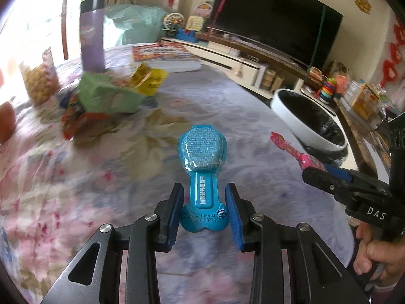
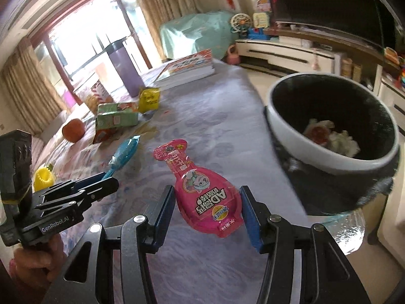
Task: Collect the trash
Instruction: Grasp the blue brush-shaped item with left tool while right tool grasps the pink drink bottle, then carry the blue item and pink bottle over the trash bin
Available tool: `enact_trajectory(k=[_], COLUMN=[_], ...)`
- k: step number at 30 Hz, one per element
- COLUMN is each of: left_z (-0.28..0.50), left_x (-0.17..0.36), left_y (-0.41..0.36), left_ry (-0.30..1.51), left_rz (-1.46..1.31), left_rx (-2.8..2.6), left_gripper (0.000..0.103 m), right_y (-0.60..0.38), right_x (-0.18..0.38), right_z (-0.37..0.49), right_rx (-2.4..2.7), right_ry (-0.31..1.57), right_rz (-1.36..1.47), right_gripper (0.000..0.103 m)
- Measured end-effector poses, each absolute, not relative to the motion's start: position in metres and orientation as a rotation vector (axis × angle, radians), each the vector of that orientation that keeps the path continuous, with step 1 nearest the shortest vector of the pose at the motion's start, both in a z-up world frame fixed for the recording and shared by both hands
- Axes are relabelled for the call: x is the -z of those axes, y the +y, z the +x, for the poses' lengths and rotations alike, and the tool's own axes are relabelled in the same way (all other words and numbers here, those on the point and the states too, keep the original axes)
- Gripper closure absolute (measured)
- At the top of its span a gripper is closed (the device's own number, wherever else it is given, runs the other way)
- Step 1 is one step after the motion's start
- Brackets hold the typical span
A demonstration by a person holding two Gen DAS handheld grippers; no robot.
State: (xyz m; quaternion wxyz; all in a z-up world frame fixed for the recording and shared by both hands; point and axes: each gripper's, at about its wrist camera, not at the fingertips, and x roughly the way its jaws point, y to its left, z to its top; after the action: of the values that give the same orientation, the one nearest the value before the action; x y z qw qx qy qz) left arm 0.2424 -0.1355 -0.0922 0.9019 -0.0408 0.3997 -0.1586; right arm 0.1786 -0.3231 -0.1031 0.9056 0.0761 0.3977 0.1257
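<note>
L gripper (image 1: pixel 204 210) clamps blue snack pack (image 1: pixel 202 167), R gripper (image 2: pixel 207 212) clamps pink snack pack (image 2: pixel 200 190), both lifted over tablecloth (image 1: pixel 76 190) near trash bin (image 2: pixel 283 136), prob ready for dumping there

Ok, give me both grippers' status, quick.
Left gripper: shut on the blue packet.
Right gripper: shut on the pink packet.
</note>
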Motion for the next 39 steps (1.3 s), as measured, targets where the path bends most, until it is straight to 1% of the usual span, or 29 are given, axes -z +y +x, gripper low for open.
enact_trajectory(k=[23,39], left_z=[0.252,0.277], left_x=[0.067,0.06], left_y=[-0.208,-0.243], left_ry=[0.77,0.748], left_rz=[0.005,0.044], left_rx=[0.437,0.489], left_gripper=[0.07,0.07], right_y=[-0.397,-0.437], right_x=[0.071,0.071], right_z=[0.161,0.17], right_rx=[-0.118,-0.049], right_ry=[0.714,0.704], right_rz=[0.215,0.252], right_gripper=[0.051,0.051])
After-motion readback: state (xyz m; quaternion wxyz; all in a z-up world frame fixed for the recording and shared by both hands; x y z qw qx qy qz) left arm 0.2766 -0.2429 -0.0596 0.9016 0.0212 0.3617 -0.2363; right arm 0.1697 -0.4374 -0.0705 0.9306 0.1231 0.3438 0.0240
